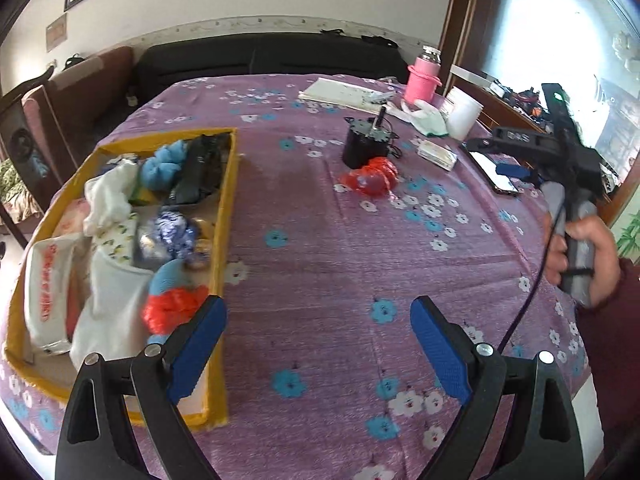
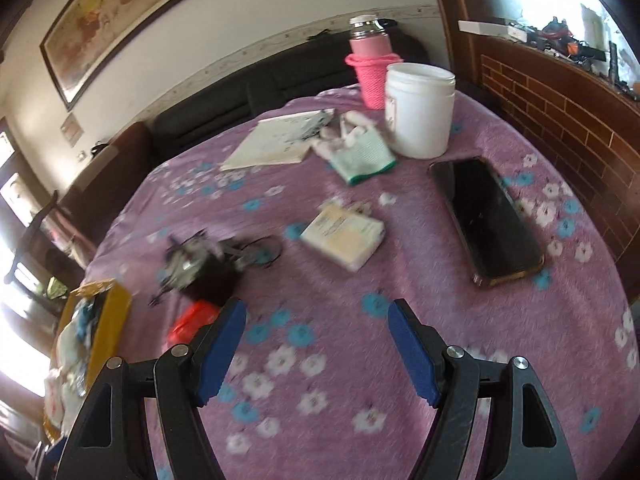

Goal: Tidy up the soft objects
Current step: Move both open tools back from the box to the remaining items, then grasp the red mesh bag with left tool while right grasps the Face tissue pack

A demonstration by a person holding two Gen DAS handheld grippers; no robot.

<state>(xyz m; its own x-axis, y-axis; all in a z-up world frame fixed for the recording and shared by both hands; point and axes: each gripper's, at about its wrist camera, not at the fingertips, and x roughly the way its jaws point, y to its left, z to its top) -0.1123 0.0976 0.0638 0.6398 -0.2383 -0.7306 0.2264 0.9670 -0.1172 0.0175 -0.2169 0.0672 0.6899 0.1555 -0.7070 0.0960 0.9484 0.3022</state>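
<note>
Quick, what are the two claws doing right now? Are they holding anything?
Left claw: open, holding nothing.
Right claw: open, holding nothing.

A lived-in home sitting room, round table under a purple flowered cloth (image 1: 320, 248), dark sofa (image 1: 272, 64) along the wall, big framed painting (image 2: 120, 20) above, pink flask (image 2: 370, 64), phone (image 2: 486, 220), brick-faced window ledge (image 2: 560, 120) cluttered with odds and ends
</note>
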